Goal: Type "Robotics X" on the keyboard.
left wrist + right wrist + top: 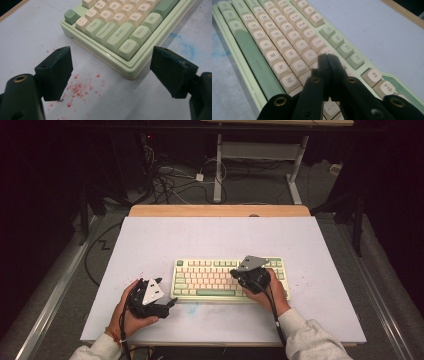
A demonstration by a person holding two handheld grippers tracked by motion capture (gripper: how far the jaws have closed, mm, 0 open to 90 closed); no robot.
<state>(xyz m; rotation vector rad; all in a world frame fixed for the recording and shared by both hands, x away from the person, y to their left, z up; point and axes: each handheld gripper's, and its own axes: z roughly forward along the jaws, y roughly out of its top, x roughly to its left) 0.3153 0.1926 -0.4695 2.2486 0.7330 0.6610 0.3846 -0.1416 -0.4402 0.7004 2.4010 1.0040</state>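
Pale green and cream, the keyboard [230, 280] is laid at the centre of the high view on the white table [150, 240], its long axis running left to right across the frame. The right gripper [235, 273] is held over its right half, jaws pressed together with nothing between them, tips just above the keys near the J [301, 67]. The left gripper [170, 304] is kept released beside the keyboard's lower left corner, so the right hand is judged nearer for a key press.
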